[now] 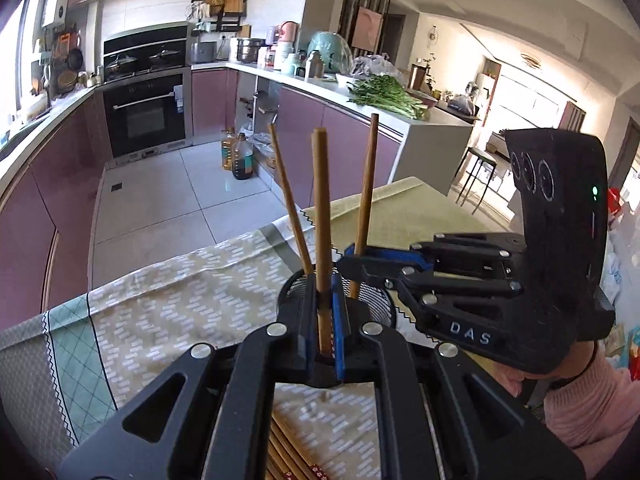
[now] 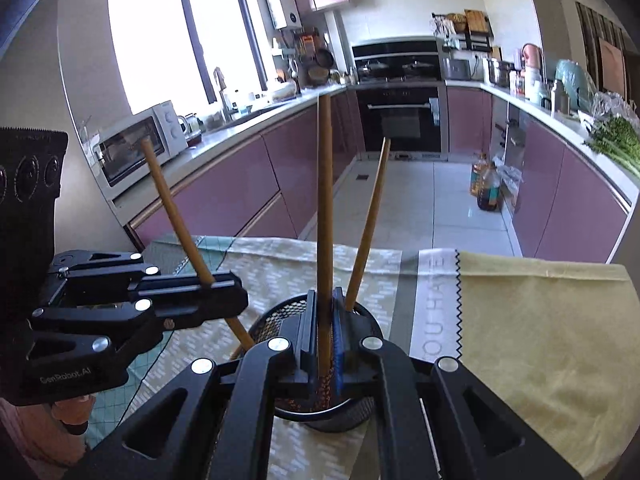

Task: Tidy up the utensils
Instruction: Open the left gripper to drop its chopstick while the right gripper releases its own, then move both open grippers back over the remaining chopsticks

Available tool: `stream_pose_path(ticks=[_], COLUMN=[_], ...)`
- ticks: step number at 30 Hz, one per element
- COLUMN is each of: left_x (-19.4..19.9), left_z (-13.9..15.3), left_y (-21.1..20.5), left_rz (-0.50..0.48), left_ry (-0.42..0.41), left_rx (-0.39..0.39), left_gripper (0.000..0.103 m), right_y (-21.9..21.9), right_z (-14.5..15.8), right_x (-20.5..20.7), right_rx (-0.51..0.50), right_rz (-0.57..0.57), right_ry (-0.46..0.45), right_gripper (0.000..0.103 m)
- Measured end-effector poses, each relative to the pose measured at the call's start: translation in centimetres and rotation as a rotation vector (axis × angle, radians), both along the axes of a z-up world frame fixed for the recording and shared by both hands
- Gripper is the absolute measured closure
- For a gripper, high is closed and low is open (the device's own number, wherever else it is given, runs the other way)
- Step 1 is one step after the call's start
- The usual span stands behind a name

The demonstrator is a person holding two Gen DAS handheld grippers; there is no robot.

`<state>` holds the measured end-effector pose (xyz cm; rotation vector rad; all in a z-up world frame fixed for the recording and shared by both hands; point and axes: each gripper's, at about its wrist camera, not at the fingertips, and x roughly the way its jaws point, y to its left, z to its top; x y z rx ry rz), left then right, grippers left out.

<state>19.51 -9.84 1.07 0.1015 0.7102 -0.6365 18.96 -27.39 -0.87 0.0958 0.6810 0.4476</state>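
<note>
A black mesh utensil cup [image 1: 378, 304] [image 2: 362, 408] stands on the cloth-covered table. My left gripper [image 1: 325, 320] is shut on a wooden chopstick [image 1: 321, 208], held upright over the cup. My right gripper [image 2: 323, 328] is shut on another wooden chopstick [image 2: 325, 200], also upright with its lower end in the cup. It shows in the left wrist view [image 1: 352, 262] holding that chopstick [image 1: 367, 184]. The left gripper [image 2: 236, 296] shows in the right wrist view. A third chopstick [image 1: 289, 196] [image 2: 370, 224] leans in the cup. Several more chopsticks [image 1: 288, 456] lie on the cloth below.
The table carries a patterned cloth [image 1: 168, 312] and a yellow cloth [image 2: 540, 340]. Beyond its far edge is the tiled kitchen floor with oil bottles [image 1: 238, 156], purple cabinets, an oven [image 2: 400, 120] and a counter with greens [image 1: 384, 94].
</note>
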Motion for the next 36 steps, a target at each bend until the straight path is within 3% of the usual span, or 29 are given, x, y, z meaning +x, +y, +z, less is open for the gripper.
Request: stream_pose_path(ticks=[5, 8, 15, 21, 27, 31, 36], left_x=[1.5, 1.7, -0.9, -5.4, -7.6, -7.8, -7.7], left_z=[-0.6, -0.9, -0.9, -0.9, -4.1, -6.8, -9.4], left_y=[0.0, 0.0, 2.3, 6.4, 9.4, 10.4, 10.6], left_rz=[0.011, 0.024, 0.09, 0.158, 0.21, 0.226, 0.225], left_ry=[0.027, 0.03, -0.058, -0.147, -0.087, -0.006, 0.074], left_rx=[-0.016, -0.027, -0.031, -0.026, 0.039, 0.065, 0.098], left_gripper=[0.095, 0.086, 0.071, 0.06, 0.06, 0.06, 0.06], right_y=[-0.2, -0.7, -1.6, 0.1, 3.7, 5.5, 6.7], right_z=[-0.7, -0.8, 0.4, 1.2, -2.3, -5.5, -7.8], right_x=[0.9, 0.7, -2.0, -6.5, -7.9, -7.7, -7.7], right_rx=[0.011, 0.023, 0.05, 0.043, 0.01, 0.001, -0.018], right_rz=[-0.031, -0.05, -0.042, 0.079, 0.195, 0.218, 0.211], right_ry=[0.023, 0.02, -0.06, -0.135, -0.033, 0.071, 0.138], right_gripper=[0.095, 0.094, 0.086, 0.073, 0.07, 0.07, 0.07])
